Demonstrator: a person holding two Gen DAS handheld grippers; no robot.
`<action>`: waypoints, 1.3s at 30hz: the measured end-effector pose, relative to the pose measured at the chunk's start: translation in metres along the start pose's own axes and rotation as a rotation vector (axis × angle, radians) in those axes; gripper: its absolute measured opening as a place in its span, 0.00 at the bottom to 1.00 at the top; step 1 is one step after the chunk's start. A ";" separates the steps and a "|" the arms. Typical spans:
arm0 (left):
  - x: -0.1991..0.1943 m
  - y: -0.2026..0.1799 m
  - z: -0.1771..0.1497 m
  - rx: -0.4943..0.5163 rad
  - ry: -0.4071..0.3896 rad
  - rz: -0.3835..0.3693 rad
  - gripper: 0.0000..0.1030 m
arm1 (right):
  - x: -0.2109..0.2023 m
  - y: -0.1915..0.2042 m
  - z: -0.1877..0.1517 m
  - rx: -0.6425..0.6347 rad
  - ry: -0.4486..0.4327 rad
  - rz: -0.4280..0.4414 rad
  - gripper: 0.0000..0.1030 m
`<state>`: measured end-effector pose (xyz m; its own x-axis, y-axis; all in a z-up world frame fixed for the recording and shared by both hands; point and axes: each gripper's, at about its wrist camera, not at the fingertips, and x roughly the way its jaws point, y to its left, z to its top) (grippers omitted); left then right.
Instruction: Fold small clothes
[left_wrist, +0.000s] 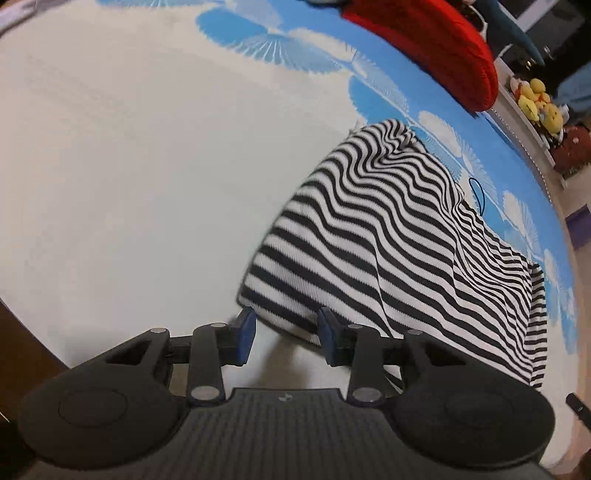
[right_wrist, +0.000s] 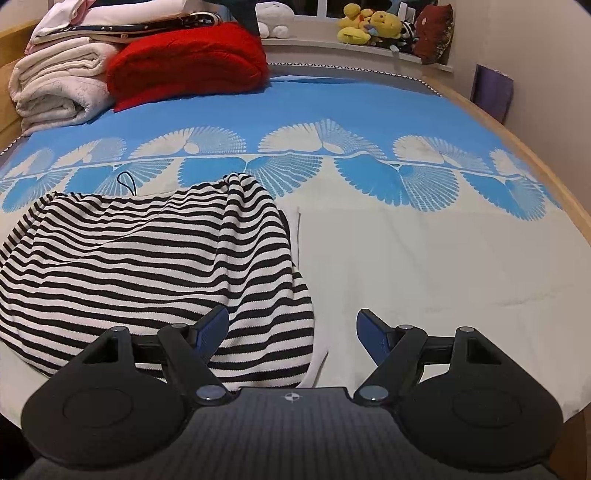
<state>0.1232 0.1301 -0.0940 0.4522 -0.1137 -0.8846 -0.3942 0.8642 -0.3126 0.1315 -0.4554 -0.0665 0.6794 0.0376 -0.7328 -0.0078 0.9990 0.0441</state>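
Note:
A black-and-white striped garment (left_wrist: 388, 236) lies rumpled and partly folded on the bed. In the left wrist view my left gripper (left_wrist: 287, 332) hangs low over its near corner. The blue pads stand partly apart; the hem lies at their tips and neither pad presses on it. In the right wrist view the same garment (right_wrist: 147, 266) fills the left side. My right gripper (right_wrist: 291, 332) is open wide above its right edge, with the left finger (right_wrist: 210, 328) over the stripes and the right finger (right_wrist: 373, 332) over bare sheet.
The bed sheet (right_wrist: 424, 258) is white near me and blue with fan patterns farther off. A red folded blanket (right_wrist: 188, 62) and stacked white towels (right_wrist: 55, 85) sit at the far left. Plush toys (right_wrist: 369, 26) line the sill. The wooden bed edge (right_wrist: 535, 158) curves at right.

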 end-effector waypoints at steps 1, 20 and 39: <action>0.003 0.001 -0.001 -0.017 0.009 -0.008 0.40 | 0.000 0.000 0.000 -0.001 0.002 0.000 0.75; 0.029 -0.012 0.014 -0.076 -0.059 0.033 0.10 | 0.015 -0.011 0.001 0.030 0.066 -0.084 0.75; -0.074 -0.362 -0.067 0.675 -0.240 -0.229 0.06 | -0.007 -0.133 -0.019 0.492 0.021 -0.175 0.22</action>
<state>0.1791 -0.2073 0.0618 0.6565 -0.2831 -0.6992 0.2716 0.9534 -0.1310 0.1138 -0.5877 -0.0801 0.6245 -0.1238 -0.7711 0.4539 0.8610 0.2294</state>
